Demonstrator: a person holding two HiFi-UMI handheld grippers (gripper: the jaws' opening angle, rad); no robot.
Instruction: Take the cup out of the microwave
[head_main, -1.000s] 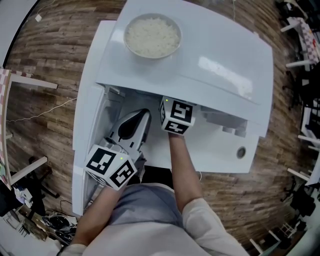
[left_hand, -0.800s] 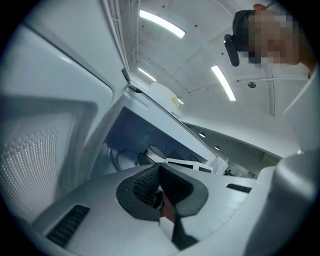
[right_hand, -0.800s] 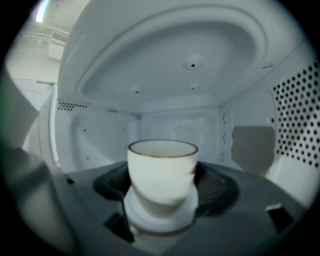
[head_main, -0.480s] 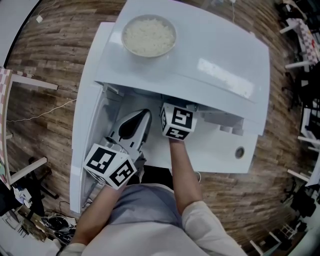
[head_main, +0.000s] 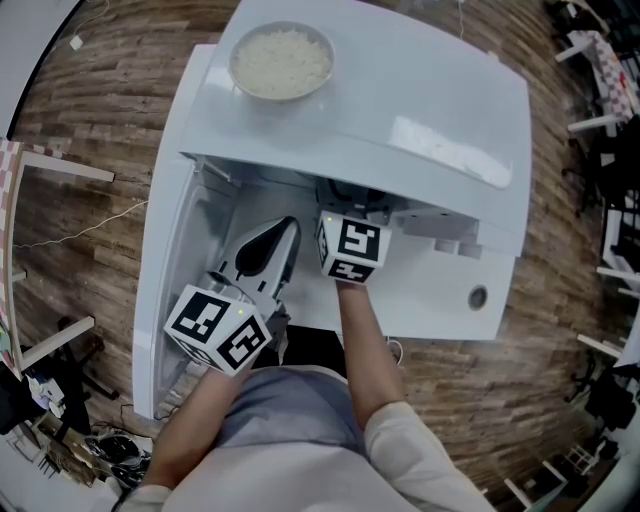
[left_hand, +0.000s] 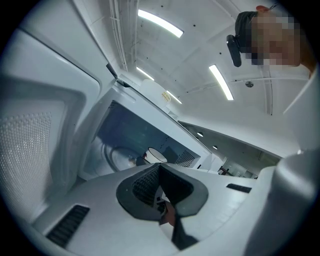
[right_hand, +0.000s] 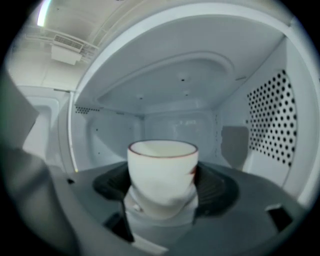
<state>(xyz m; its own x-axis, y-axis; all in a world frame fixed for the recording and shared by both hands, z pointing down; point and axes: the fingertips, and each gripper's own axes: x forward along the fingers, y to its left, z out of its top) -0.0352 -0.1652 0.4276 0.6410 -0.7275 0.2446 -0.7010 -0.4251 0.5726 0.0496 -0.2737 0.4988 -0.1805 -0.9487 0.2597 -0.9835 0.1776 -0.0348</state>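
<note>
A white cup (right_hand: 162, 175) with a dark red rim stands upright between the jaws of my right gripper (right_hand: 162, 197), which is shut on it inside the white microwave (head_main: 400, 90). From the head view only that gripper's marker cube (head_main: 352, 248) shows at the cavity mouth; its jaws and the cup are hidden under the microwave top. My left gripper (head_main: 270, 248) is shut with nothing in it, held low beside the open door (head_main: 165, 250). In the left gripper view the cup (left_hand: 156, 155) shows small inside the cavity.
A bowl of rice (head_main: 282, 60) sits on top of the microwave near its back left. The control panel with a round knob (head_main: 477, 296) is to the right of the cavity. Perforated cavity wall (right_hand: 272, 120) stands close on the right. Wood floor surrounds.
My right gripper has drawn back a little toward the cavity mouth, so more of its dark body shows below the microwave top. The left gripper has barely moved.
</note>
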